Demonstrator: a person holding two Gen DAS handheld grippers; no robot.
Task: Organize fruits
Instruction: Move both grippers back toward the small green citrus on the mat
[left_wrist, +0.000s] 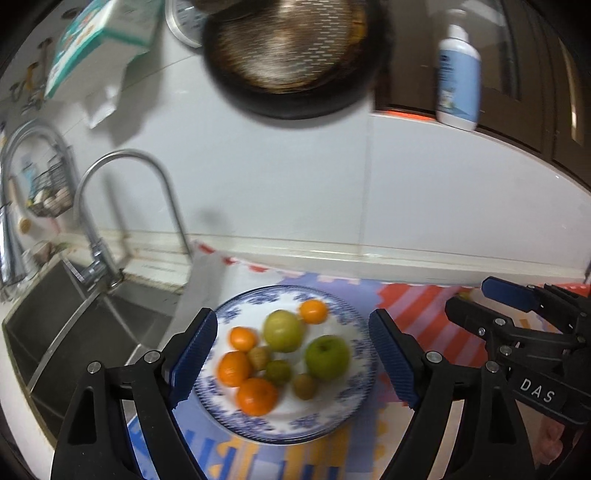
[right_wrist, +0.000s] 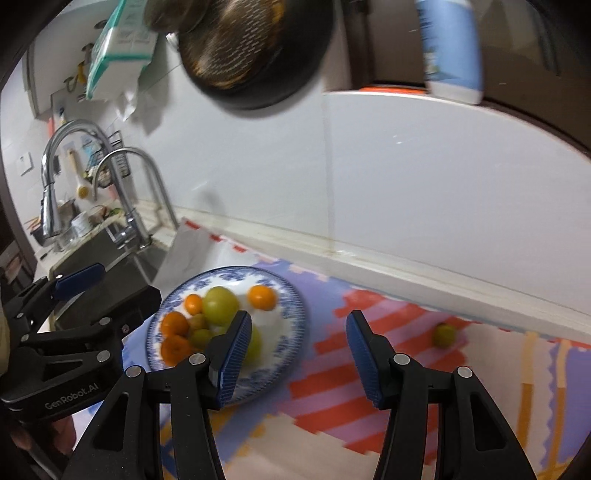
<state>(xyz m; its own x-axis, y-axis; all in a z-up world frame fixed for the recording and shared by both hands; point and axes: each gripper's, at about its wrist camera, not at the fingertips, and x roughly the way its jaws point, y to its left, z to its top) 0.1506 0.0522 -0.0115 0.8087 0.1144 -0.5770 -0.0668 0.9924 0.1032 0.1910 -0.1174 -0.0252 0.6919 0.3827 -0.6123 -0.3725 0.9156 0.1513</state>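
Observation:
A blue-patterned white plate (left_wrist: 258, 299) (right_wrist: 291, 295) sits on a colourful mat. It holds several oranges (left_wrist: 257, 396), a green apple (left_wrist: 327, 356), a larger yellow-green fruit (left_wrist: 282, 330) and small green fruits (left_wrist: 304, 386). My left gripper (left_wrist: 291, 317) (right_wrist: 129, 280) hovers over the plate, open, with nothing touching its blue pads. My right gripper (right_wrist: 299, 317) (left_wrist: 466, 295) hangs open over the mat just right of the plate, nothing between its fingers. One small green fruit (right_wrist: 445, 334) lies alone on the mat near the wall ledge, to the right.
A steel sink (left_wrist: 74, 332) with two curved faucets (left_wrist: 122, 206) lies left of the plate. A dark pan (left_wrist: 291, 62) hangs on the white tiled wall above. A blue-and-white bottle (left_wrist: 458, 74) stands on a ledge at upper right, and a box (left_wrist: 99, 33) at upper left.

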